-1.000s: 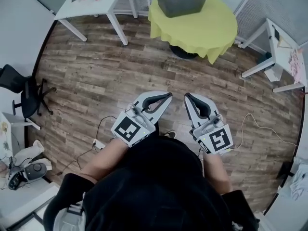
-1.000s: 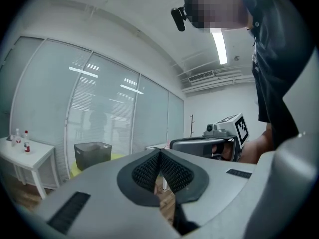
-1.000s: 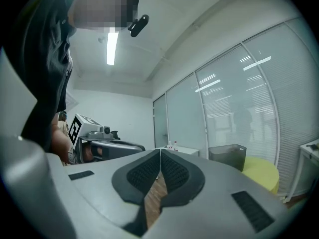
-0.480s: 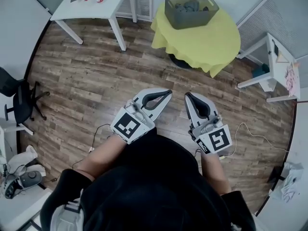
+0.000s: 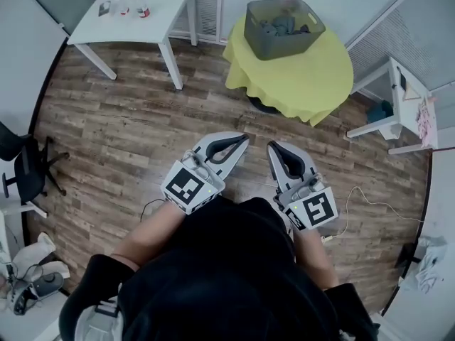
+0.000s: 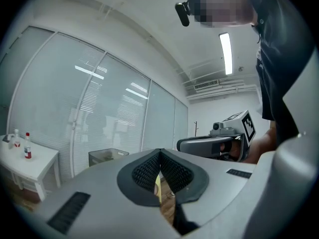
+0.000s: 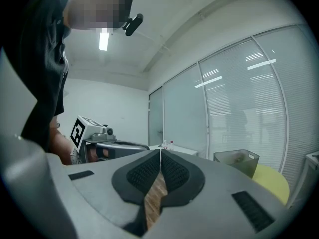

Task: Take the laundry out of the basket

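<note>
A grey laundry basket [image 5: 284, 27] holding dark clothes stands on a round table with a yellow cloth [image 5: 298, 69] at the top of the head view; the same basket [image 6: 107, 157] [image 7: 237, 161] shows small in both gripper views. My left gripper [image 5: 244, 138] and right gripper [image 5: 271, 147] are held side by side over the wooden floor, well short of the table. Both are shut, their ribbed pads pressed together with nothing between them. Each gripper view also shows the other gripper beside it.
A white table [image 5: 135, 9] with small bottles stands at the upper left. A white desk [image 5: 405, 94] with papers is at the right, a black office chair [image 5: 21, 169] at the left. Cables [image 5: 370, 204] trail on the wooden floor near my feet.
I have walked toward the yellow table: the basket and table have slid down and come fully into the head view. Both grippers stay shut and side by side.
</note>
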`<state>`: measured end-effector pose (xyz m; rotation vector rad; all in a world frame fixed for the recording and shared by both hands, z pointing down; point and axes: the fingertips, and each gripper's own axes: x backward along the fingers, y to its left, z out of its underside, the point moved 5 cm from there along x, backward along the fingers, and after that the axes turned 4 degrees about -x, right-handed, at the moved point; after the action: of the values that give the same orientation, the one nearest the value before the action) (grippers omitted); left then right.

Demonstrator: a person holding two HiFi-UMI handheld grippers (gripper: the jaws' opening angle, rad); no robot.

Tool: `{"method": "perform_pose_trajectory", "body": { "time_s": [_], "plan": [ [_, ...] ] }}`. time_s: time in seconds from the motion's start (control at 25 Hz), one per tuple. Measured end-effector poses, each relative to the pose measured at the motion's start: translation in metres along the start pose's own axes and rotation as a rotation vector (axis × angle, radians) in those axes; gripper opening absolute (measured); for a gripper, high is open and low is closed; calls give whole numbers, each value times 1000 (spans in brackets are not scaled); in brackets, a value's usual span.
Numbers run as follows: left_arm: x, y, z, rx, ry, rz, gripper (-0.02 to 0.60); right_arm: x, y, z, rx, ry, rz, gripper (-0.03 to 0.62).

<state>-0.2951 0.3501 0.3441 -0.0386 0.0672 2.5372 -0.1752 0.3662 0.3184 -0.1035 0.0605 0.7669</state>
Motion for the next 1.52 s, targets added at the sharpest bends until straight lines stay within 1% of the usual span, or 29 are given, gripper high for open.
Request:
{"method": "perform_pose_trajectory", "body": {
  "time_s": [0.16, 0.28, 0.52, 0.76, 1.0, 1.28, 1.52],
  "plan": [
    [-12, 14, -3, 0, -9, 10, 9, -8, -11, -4, 12, 1, 18, 25],
    [-26, 25, -5, -7, -7, 4, 9, -13, -28, -5, 6, -6, 31, 25],
    [-57, 49, -7, -34, -1, -20, 9, -32, -67, -4, 1, -29, 17, 25],
    [-105, 76, -10, -44, 8, -35, 9, -53, -121, -7, -14, -41, -12, 25],
    [-159, 100, -17, -54, 22, -38, 9, -68, -181, -16, -24, -52, -22, 25],
    [-228, 118, -19, -52, 49, -19, 9, -75, -251, -18, -39, -43, -17, 25],
    [-273, 127, -20, -47, 52, -51, 9, -77, -302, -20, -47, -48, -15, 25]
  ]
}}
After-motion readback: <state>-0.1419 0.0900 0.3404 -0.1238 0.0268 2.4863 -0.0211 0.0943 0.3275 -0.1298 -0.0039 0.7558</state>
